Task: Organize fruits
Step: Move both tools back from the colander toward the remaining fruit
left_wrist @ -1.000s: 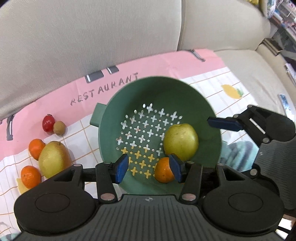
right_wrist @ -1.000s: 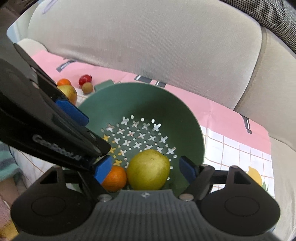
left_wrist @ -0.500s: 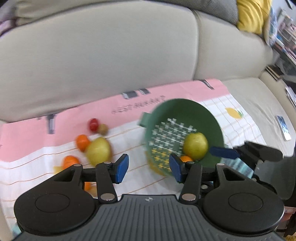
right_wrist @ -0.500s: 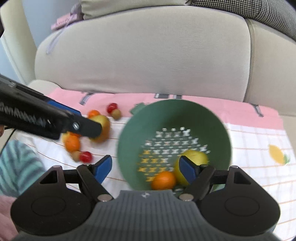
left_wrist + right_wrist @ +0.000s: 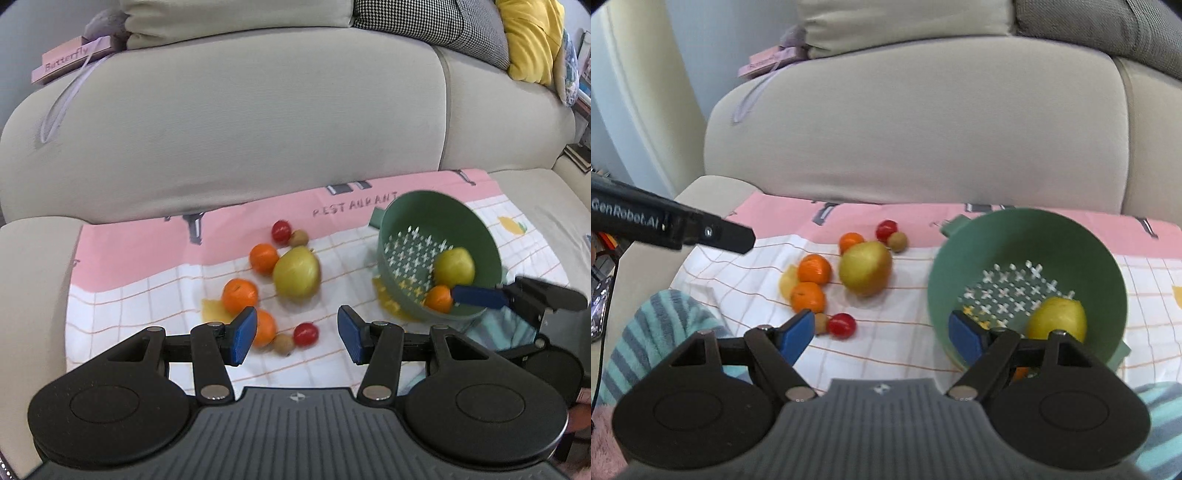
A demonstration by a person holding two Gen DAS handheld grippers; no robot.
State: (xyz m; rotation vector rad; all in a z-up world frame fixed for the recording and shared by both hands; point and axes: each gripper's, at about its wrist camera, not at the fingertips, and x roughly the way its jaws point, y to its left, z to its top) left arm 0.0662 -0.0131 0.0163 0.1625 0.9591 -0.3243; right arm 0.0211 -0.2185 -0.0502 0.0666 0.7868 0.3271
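Left gripper: the left gripper (image 5: 297, 334), jaws parted and empty, is hanging well back from the green perforated plastic colander (image 5: 476, 225); a second ago it was right at its rim.
Right gripper: the right gripper (image 5: 882, 334), released and holding nothing, is likewise sitting farther back than before.
Colander: it is lying tilted on the pink-and-white checked cloth (image 5: 155, 288), holding a yellow-green pear (image 5: 454, 266) and a small orange mandarin (image 5: 437, 298), as earlier.
Loose fruit: a second yellow-green pear (image 5: 296, 273), mandarins, red and brown fruits are lying left of the colander.
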